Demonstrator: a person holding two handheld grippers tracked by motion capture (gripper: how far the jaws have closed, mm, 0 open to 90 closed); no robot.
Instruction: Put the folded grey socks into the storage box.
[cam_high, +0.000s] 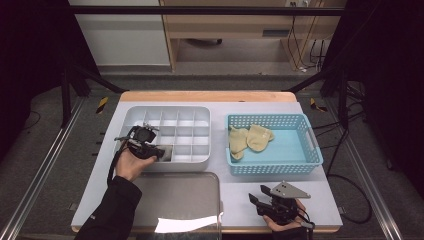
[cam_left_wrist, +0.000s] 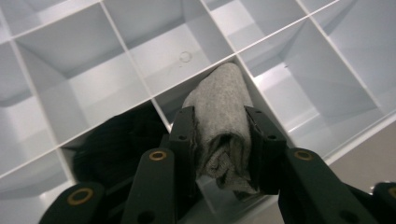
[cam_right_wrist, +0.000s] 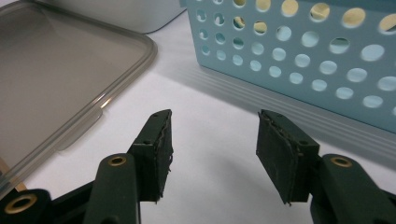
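Rolled grey sock (cam_left_wrist: 223, 126) is clamped mid-roll by the left gripper (cam_left_wrist: 220, 140) over a front compartment of the white divider tray (cam_high: 200, 161), beside a dark sock (cam_left_wrist: 116, 144). Soft, light, easily unrolled; grip is best kept across the roll. Right gripper (cam_right_wrist: 214, 154) is parked wide and empty on the surface (cam_right_wrist: 210, 116).

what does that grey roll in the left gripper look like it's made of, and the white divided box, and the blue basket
Grey roll: soft knit fabric, probably a sock; it shows a fuzzy matte weave and rolled layers. White divided box: looks like smooth moulded plastic, with thin walls and a slight sheen. Blue basket: apparently rigid plastic, evenly punched with round holes.
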